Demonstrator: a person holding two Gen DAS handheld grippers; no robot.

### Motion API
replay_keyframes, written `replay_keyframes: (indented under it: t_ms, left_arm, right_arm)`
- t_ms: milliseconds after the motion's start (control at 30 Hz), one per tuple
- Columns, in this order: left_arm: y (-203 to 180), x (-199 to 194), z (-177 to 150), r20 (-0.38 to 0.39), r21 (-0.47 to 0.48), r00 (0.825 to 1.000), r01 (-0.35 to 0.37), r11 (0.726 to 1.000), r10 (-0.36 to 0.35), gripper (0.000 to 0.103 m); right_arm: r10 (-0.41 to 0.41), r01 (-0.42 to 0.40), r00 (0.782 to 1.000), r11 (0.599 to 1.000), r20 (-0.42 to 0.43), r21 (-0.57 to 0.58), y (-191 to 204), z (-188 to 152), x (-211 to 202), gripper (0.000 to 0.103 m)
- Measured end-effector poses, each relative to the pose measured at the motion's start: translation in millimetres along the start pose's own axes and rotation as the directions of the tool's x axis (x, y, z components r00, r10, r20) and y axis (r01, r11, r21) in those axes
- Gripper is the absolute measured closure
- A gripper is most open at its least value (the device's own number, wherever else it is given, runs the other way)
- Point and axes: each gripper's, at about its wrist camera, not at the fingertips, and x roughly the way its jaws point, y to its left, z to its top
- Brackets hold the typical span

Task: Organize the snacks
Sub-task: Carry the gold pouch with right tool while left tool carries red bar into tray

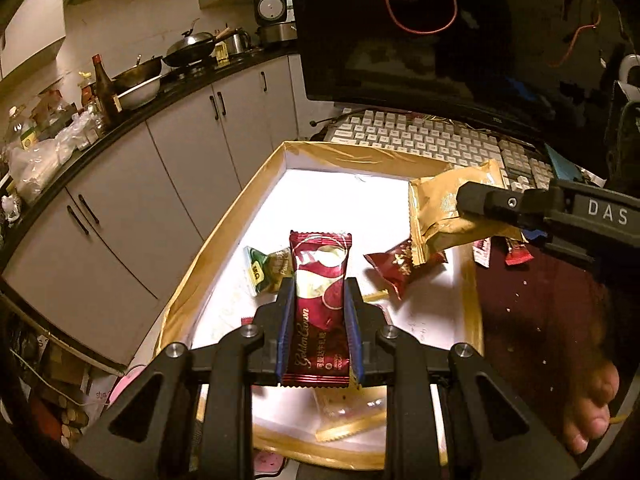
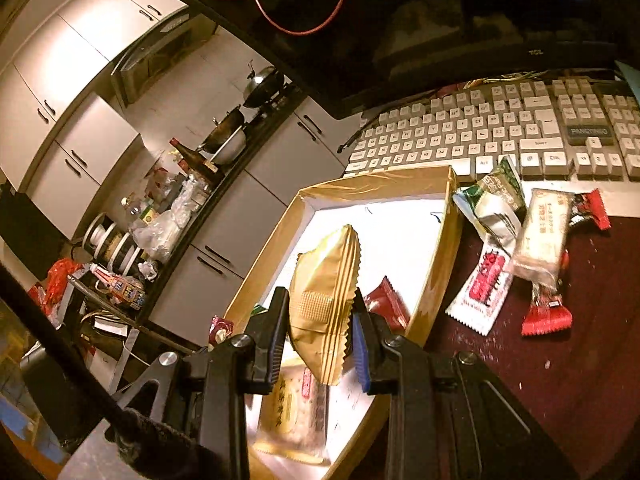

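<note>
My left gripper (image 1: 320, 286) is shut on a dark red Golden Crown snack bar (image 1: 318, 304), held lengthwise over the gold-rimmed box (image 1: 224, 216). My right gripper (image 2: 320, 300) is shut on a gold snack packet (image 2: 326, 300), also over the box (image 2: 434, 288); in the left wrist view it reaches in from the right (image 1: 460, 200) with the gold packet (image 1: 440, 216). Inside the box lie a green packet (image 1: 266, 270), a small red packet (image 1: 396, 268) and a clear pale packet (image 2: 292, 412). Several loose snacks (image 2: 536, 236) lie on the dark table right of the box.
A white keyboard (image 2: 500, 132) and a dark monitor (image 1: 440, 40) stand behind the box. The dark red tabletop (image 2: 540, 380) stretches to the right. A kitchen counter (image 1: 120, 120) with pans and bottles runs along the left. A bare foot (image 1: 592, 412) shows at lower right.
</note>
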Motion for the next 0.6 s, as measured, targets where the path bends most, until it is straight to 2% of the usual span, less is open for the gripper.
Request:
replay_keyframes:
  t_ms: [167, 267, 333, 433, 533, 600]
  left_arm:
    - [17, 27, 15, -0.065, -0.049, 0.990, 0.123, 0.991, -0.126, 0.077]
    - [22, 44, 27, -0.086, -0.057, 0.984, 0.154, 0.986, -0.158, 0.077]
    - [25, 54, 35, -0.127, -0.074, 0.980, 0.145, 0.987, -0.153, 0.077]
    - [17, 60, 44, -0.137, -0.023, 0.980, 0.145, 0.989, -0.147, 0.077]
    - [11, 85, 47, -0.232, -0.019, 0.954, 0.192, 0.981, -0.191, 0.077]
    - [9, 98, 47, -0.265, -0.008, 0.953, 0.150, 0.989, -0.146, 0.077]
  right_arm:
    - [-0.026, 0.028, 0.998, 0.998, -0.057, 0.049, -13, 17, 23, 0.075]
    - [-0.055, 0.059, 0.996, 0.997, -0.073, 0.055, -17, 26, 38, 0.075]
    - [-0.066, 0.071, 0.995, 0.995, -0.081, 0.064, -19, 32, 46, 0.075]
    - [-0.086, 0.091, 0.991, 0.995, -0.107, 0.049, -15, 36, 58, 0.075]
    - [-0.105, 0.109, 0.984, 0.994, -0.146, 0.020, -11, 36, 73, 0.075]
    - [-0.128, 0.130, 0.979, 0.992, -0.159, 0.000, -11, 35, 79, 0.075]
